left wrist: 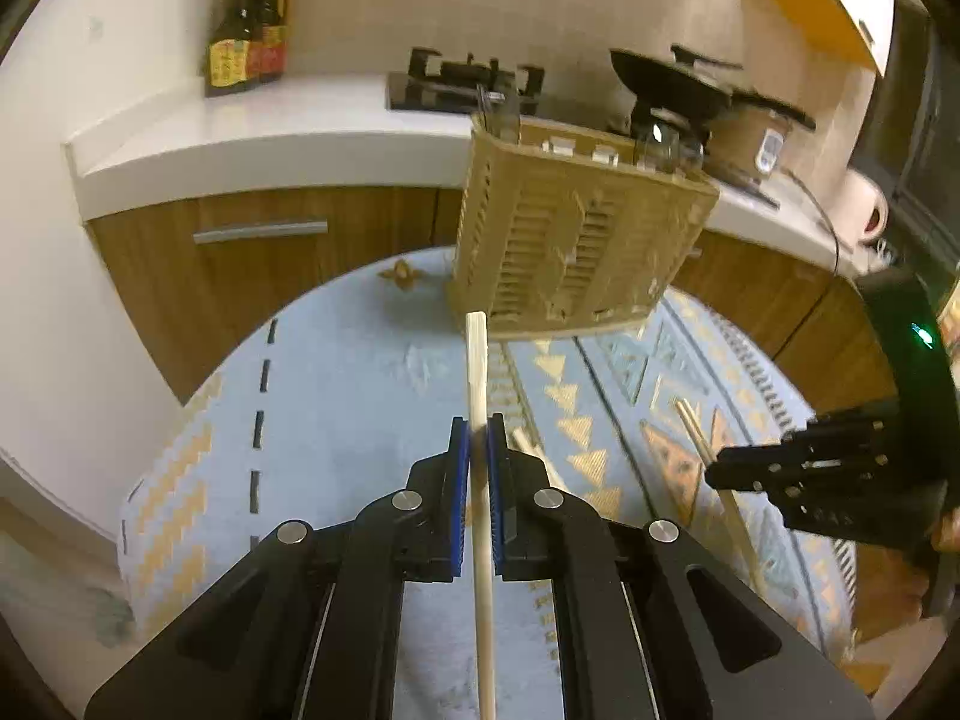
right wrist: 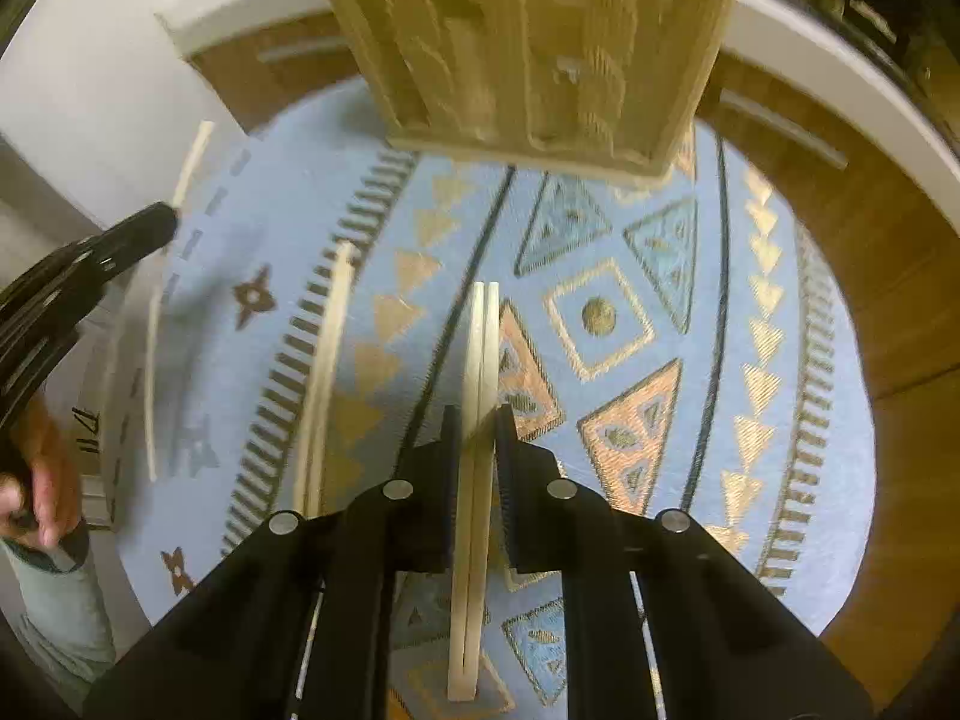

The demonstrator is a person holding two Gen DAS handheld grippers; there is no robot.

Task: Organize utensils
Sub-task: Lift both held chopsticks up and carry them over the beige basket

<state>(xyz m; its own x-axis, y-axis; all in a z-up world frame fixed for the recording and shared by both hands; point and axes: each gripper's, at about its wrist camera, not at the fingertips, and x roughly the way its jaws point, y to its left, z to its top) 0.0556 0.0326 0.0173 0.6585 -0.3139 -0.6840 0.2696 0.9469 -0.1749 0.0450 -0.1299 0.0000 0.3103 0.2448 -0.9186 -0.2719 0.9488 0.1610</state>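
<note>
The left claw (left wrist: 478, 438) is pinched narrow on 1 chopstick (left wrist: 478, 372), gripped around mid-length, its blunt end pointing up toward the holder (left wrist: 576, 240). The right claw (right wrist: 478, 420) is nearly closed around a pair (right wrist: 483, 348) of chopsticks lying side by side between its pads; whether they are clear of the mat (right wrist: 690, 552) or resting on it cannot be told. The holder is a tan slatted caddy standing at the far edge of the patterned blue mat, in front of the wooden cabinets; its top is open. A loose stick (right wrist: 327, 372) lies on the mat left of the right claw, and another pale one (right wrist: 150, 384) near the mat's left edge. The sticks look like light, stiff, smooth wood or bamboo: they should not bend or break under a firm squeeze, but being thin and slick they can pivot or slide in the pads, so a grip near the middle, as now, seems best, and the pair may scissor apart if held unevenly. The holder is likely light plastic and could tip if knocked. On the counter (left wrist: 288, 120) stand 2 dark bottles (left wrist: 246, 36) with yellow and red labels; their print is too blurred to read. No other writing is legible.
</note>
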